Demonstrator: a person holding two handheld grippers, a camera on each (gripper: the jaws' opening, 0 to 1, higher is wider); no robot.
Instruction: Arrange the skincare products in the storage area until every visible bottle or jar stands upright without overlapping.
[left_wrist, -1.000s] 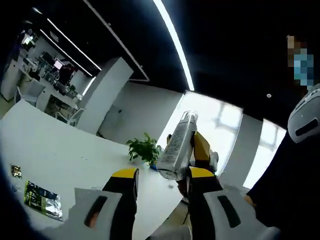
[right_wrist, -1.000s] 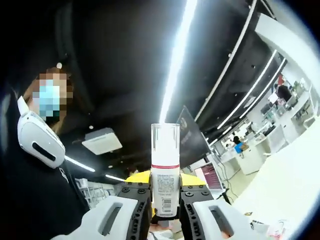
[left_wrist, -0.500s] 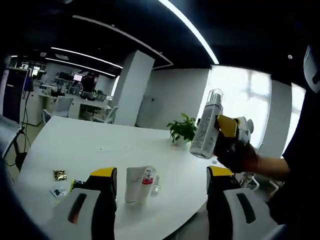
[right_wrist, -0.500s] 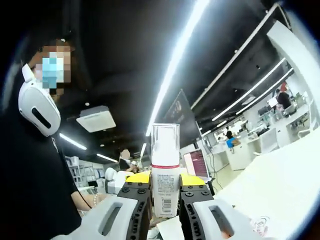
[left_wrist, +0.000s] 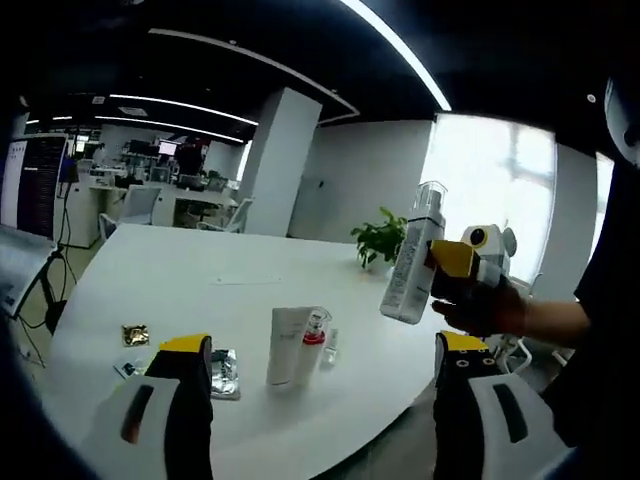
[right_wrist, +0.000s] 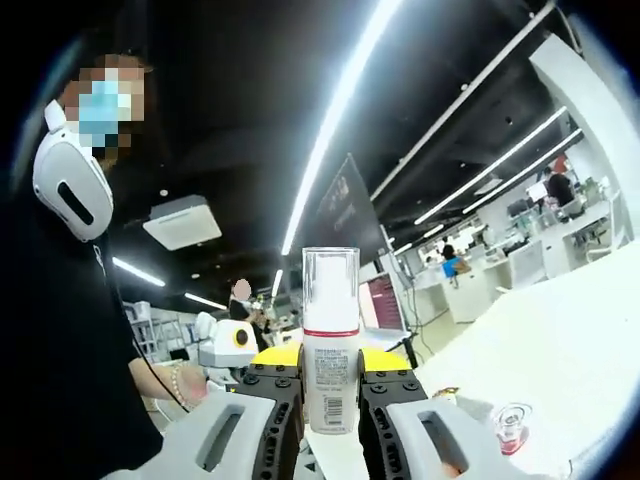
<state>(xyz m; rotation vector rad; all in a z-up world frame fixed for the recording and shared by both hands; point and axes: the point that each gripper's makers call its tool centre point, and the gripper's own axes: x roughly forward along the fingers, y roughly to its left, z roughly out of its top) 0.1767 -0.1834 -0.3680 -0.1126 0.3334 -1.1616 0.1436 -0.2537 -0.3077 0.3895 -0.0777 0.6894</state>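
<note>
bare table (left_wrist: 150, 280) far side, tubes (left_wrist: 295, 345) mid, sachets (left_wrist: 225, 372) near

Left gripper (left_wrist: 320, 365) has spread wide open, bottle (left_wrist: 411, 255) gone from its fingers

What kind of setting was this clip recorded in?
Most likely an open-plan office: a large white table stands in front, rows of desks with monitors fill the back, and long strip lights run across a dark ceiling. A potted plant sits near the window.

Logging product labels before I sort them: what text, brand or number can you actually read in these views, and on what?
None is legible.
Held bottle: label print too small to read.
White tube on the table: no print legible.
Foil sachets: blurred.
</note>
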